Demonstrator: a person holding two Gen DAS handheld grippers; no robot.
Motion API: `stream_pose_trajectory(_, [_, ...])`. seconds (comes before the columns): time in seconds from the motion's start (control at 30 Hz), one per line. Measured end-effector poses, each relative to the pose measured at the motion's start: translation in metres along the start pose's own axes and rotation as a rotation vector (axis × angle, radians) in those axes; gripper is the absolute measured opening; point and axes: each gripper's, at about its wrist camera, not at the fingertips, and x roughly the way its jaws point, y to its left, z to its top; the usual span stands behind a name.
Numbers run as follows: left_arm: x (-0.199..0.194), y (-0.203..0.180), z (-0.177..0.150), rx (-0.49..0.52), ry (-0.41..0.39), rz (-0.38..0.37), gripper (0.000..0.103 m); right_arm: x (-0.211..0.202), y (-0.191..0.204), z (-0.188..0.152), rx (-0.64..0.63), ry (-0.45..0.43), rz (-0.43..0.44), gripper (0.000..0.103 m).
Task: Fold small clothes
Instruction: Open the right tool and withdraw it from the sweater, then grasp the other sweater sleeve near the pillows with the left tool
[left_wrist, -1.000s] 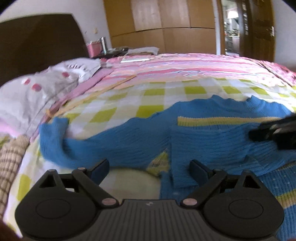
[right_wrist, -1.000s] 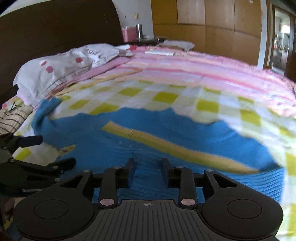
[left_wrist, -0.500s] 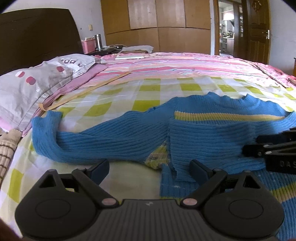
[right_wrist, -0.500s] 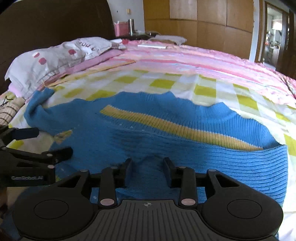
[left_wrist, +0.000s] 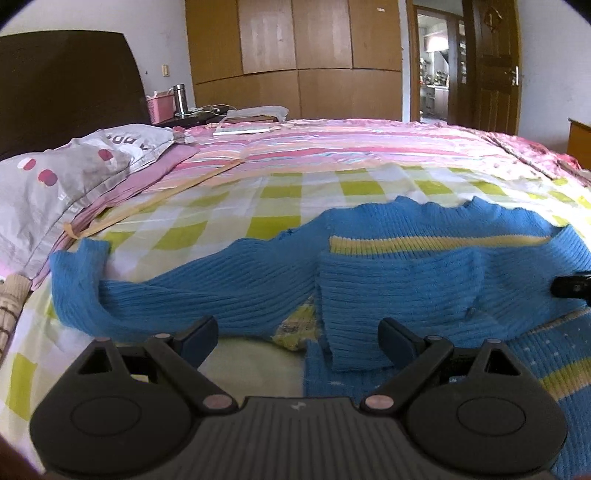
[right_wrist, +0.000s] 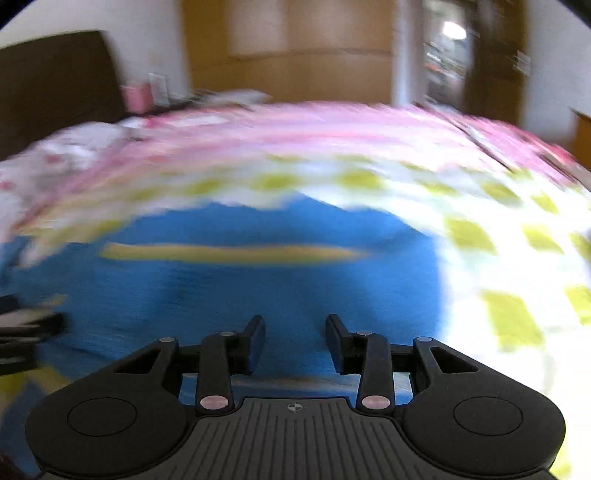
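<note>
A small blue ribbed sweater (left_wrist: 406, 273) with a yellow chest stripe lies on the bed. Its right sleeve is folded across the chest and its left sleeve (left_wrist: 177, 295) stretches out to the left. My left gripper (left_wrist: 297, 336) is open and empty just above the sweater's near edge. My right gripper (right_wrist: 295, 341) is open with a moderate gap, empty, over the sweater (right_wrist: 258, 288); that view is blurred by motion. The right gripper's tip (left_wrist: 570, 286) shows at the right edge of the left wrist view.
The bed has a green-and-white checked sheet (left_wrist: 258, 206) and a pink striped cover (left_wrist: 351, 144) behind. A grey pillow (left_wrist: 74, 170) lies at the left by the dark headboard (left_wrist: 66, 85). A wooden wardrobe (left_wrist: 295, 62) and a door (left_wrist: 491, 66) stand beyond.
My right gripper has opened wider and swung to the right, blurring its view. It has drawn back towards the right edge of the left wrist view. My left gripper has hardly moved.
</note>
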Motion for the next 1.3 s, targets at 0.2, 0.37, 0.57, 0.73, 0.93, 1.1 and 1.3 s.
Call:
stream_pose_trajectory(0.2, [0.006,0.0,-0.001,-0.001,0.019,-0.005,0.098,-0.002,-0.012,0.004,0.04,0.004,-0.007,0.035])
stream_pose_trajectory(0.37, [0.0,0.009,0.002,-0.031,-0.002,0.015,0.098,-0.018,0.015,0.001,0.01,-0.048,0.03,0.036])
stream_pose_trajectory(0.57, [-0.003,0.036,0.006,-0.108,-0.006,0.062,0.098,-0.011,0.053,0.0,-0.096,0.018,0.024,0.036])
stream_pose_trajectory(0.73, [0.0,0.072,0.011,-0.229,-0.005,0.139,0.098,-0.02,0.074,0.014,-0.127,0.003,0.073,0.036])
stream_pose_trajectory(0.93, [0.017,0.106,0.008,-0.285,0.031,0.279,0.098,-0.019,0.114,0.021,-0.193,0.012,0.163,0.036])
stream_pose_trajectory(1.1, [0.019,0.127,0.008,-0.332,0.02,0.312,0.093,-0.018,0.152,0.031,-0.233,0.024,0.273,0.036])
stream_pose_trajectory(1.3, [0.029,0.139,0.006,-0.348,0.04,0.321,0.057,-0.01,0.196,0.057,-0.271,0.023,0.387,0.036])
